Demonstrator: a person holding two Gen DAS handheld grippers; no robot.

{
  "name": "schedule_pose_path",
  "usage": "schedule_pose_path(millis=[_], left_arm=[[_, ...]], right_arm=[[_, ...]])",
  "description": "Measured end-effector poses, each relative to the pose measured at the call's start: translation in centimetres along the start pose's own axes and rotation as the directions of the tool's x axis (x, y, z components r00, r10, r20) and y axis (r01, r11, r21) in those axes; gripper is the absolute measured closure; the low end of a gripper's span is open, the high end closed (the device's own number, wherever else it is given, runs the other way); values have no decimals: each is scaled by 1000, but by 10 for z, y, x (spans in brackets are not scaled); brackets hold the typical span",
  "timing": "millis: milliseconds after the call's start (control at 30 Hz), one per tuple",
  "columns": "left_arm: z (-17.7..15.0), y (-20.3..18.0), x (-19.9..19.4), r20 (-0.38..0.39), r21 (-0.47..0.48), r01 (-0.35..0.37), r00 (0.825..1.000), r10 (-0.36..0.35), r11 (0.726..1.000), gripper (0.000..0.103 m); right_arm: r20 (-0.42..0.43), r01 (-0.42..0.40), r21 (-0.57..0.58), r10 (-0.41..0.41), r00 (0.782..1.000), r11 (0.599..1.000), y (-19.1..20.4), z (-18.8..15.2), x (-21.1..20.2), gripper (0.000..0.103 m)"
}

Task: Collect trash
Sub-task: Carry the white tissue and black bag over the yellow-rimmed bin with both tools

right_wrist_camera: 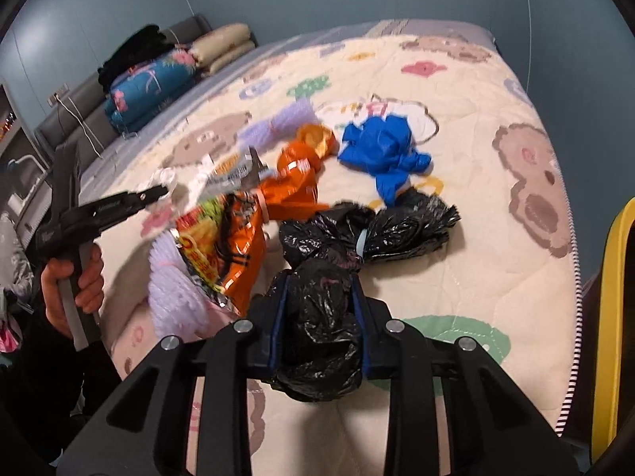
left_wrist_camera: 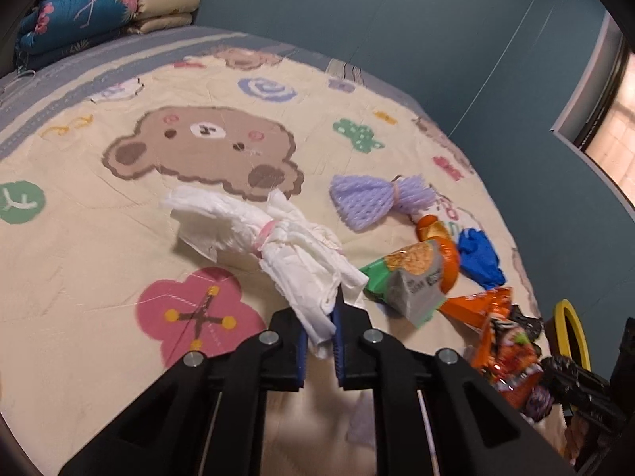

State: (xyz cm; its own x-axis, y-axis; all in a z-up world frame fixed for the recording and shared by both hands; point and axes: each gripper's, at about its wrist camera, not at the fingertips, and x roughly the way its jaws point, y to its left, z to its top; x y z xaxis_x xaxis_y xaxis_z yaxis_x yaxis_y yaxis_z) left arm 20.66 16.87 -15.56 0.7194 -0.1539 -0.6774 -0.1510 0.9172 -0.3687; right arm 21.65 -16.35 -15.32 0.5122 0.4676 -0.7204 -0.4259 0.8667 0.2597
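Nearest the right wrist lens, a crumpled black plastic bag bundle tied with a pale band (right_wrist_camera: 337, 273) fills the gap of the right gripper (right_wrist_camera: 317, 301); its blue-padded jaws press in on the bundle's near lobe, while the far lobe lies on the cream quilted bedspread with bear and flower prints (right_wrist_camera: 476, 269).

Left gripper (left_wrist_camera: 319, 325): jaws pinched on the tail of a white crumpled plastic bag tied with a pink band (left_wrist_camera: 274, 238), the rest of which trails forward over the bedspread.

Remaining trash lies on the bed beside the grippers:
- lilac foam net bundle (left_wrist_camera: 377, 198)
- blue crumpled plastic bag (left_wrist_camera: 478, 258)
- orange snack wrappers (left_wrist_camera: 500, 341)
- green and grey snack packet (left_wrist_camera: 408, 277)

Folded blankets (left_wrist_camera: 99, 12) are stacked at the headboard end, well apart from the trash.
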Motion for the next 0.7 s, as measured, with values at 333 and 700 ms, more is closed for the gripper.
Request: schedule_pose_path(millis=[333, 700], left_arm=[[-16, 2, -61, 79, 25, -33, 996, 31, 999, 94], [-26, -21, -106, 117, 57, -57, 992, 50, 997, 94]], right_arm=[[100, -85, -23, 86, 991, 996, 6, 2, -33, 77], [172, -160, 41, 151, 974, 986, -3, 4, -64, 78]])
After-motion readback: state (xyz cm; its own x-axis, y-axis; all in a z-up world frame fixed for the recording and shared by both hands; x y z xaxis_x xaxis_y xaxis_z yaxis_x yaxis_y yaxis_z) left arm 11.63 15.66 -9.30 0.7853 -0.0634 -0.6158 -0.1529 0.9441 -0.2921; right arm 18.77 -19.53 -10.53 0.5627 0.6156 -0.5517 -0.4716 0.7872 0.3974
